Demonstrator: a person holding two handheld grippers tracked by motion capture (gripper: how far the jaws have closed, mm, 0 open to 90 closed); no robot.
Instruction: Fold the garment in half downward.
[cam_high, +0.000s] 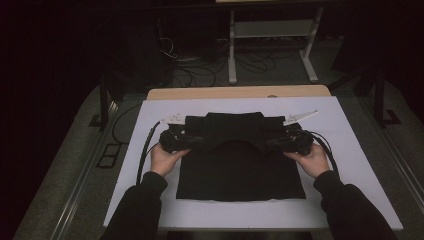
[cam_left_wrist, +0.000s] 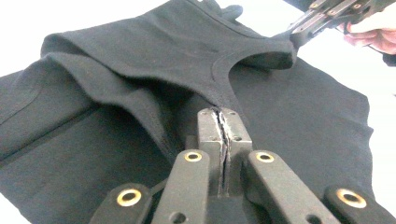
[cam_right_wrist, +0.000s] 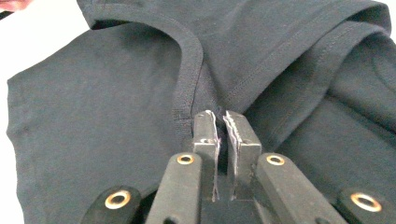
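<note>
Between both clamped claws, left (cam_left_wrist: 223, 122) and right (cam_right_wrist: 220, 122), the shirt (cam_high: 240, 170) hangs; fold evenly, keeping the edge taut.

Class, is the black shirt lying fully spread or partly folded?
Partly folded: the shirt's far part is doubled back over its middle, its neckline arching above the flat lower layer.
</note>
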